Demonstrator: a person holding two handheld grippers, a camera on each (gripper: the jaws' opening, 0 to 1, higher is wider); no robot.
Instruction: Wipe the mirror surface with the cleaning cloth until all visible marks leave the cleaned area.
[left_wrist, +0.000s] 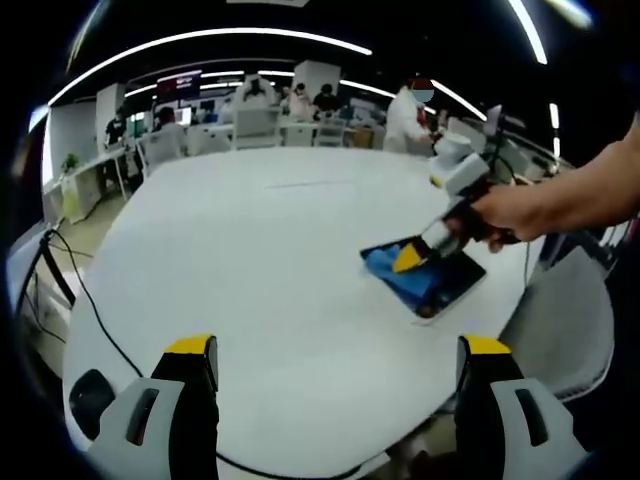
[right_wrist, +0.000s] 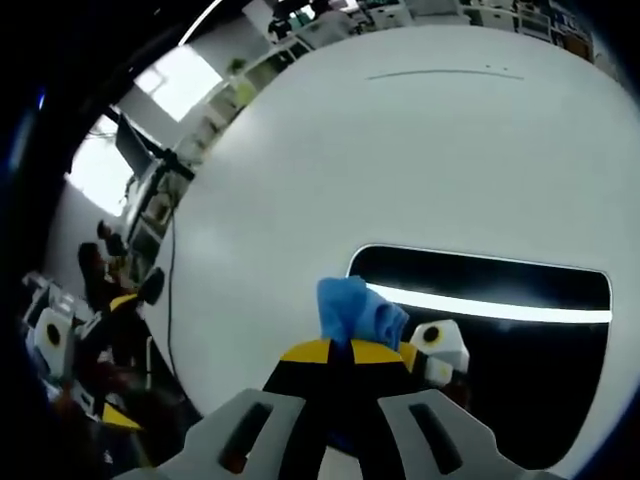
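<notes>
Plainly, the blue cleaning cloth (right_wrist: 358, 312) is a soft, light, floppy thing that bunches wherever it is pinched; it is best taken by a gathered fold, as here, so that a loose pad hangs below to drag across the glass. In the right gripper view the right gripper (right_wrist: 340, 352) has its yellow-tipped fingers pressed together on a wad of the cloth at the near-left corner of the mirror (right_wrist: 520, 360), a dark, rounded rectangle lying flat on the white surface (right_wrist: 400, 160) and reflecting a bright ceiling strip. The mirror I judge stiff, smooth, slippery and breakable, and light enough to skate on the surface under a sideways wipe, so pressure should go downward and strokes stay short. No marks can be made out on the glass at this size. In the left gripper view the left gripper (left_wrist: 335, 365) hangs over the surface near its front edge with its fingers spread wide and holding nothing, well apart from the mirror, which lies toward the surface's right edge under the cloth and the person's hand (left_wrist: 510, 212). A black cable (left_wrist: 90, 300) trails along the surface's left side. The room beyond is an open office with desks, white chairs, seated people and long ceiling lights.
</notes>
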